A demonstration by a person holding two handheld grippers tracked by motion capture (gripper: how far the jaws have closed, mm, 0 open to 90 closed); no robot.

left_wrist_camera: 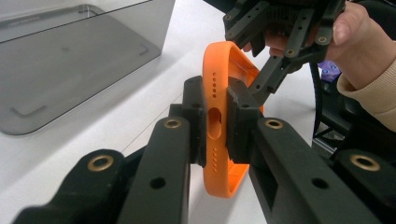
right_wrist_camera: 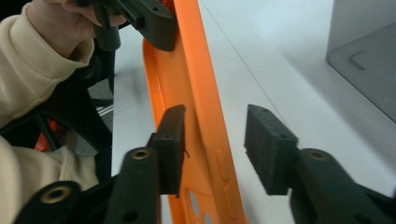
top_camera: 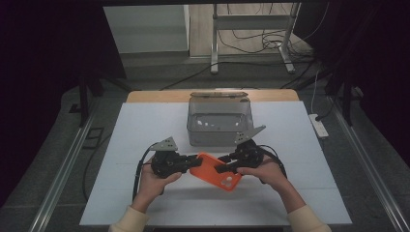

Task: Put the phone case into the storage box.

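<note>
A: Where do we stand with the orange phone case?

B: We have it lifted just above the desk, in front of the grey box, stretched between our two hands. Our left tongs are clamped tight across its end rim, pads pressing from both sides at the port cut-out.

A: And the right tongs?

B: Parted. One pad lies against the inner face of the case, the other stands clear of the outer side near the button bumps, so nothing is gripped there.

A: How do we think it will handle?

B: Light, we judge, and soft: a thin rubbery shell that bends and twists if we pinch only one end. Its smooth skin may slide under hard pads.

A: So where do we take hold?

B: On the side wall, away from the camera holes, closing gently. With a grip at each end we can keep it from flopping.
</note>
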